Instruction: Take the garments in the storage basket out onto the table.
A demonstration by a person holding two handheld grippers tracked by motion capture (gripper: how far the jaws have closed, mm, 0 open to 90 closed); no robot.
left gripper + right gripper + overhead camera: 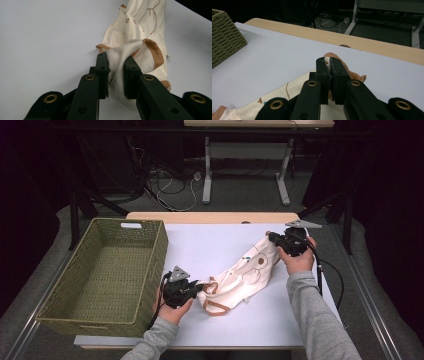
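Observation:
A cream garment (250, 270) with brown trim and a brown line drawing lies stretched across the white table top (210, 250) between both hands. My left gripper (199, 289) is shut on a bunched fold of its near end; the left gripper view has cream cloth (147, 27) squeezed between the two black pads (131, 72), with the trim looped behind. My right gripper (272, 238) is shut on the far end, lifted slightly above the table. In the right gripper view its jaws (329, 65) pinch a brown-edged corner of the garment (287, 92).
A large green woven basket (105, 270) stands on the left part of the table, beside my left hand, with nothing in it; its corner (224, 32) is in the right gripper view. A wooden strip (210, 217) edges the far side. Beyond are desk legs and cables on the floor.

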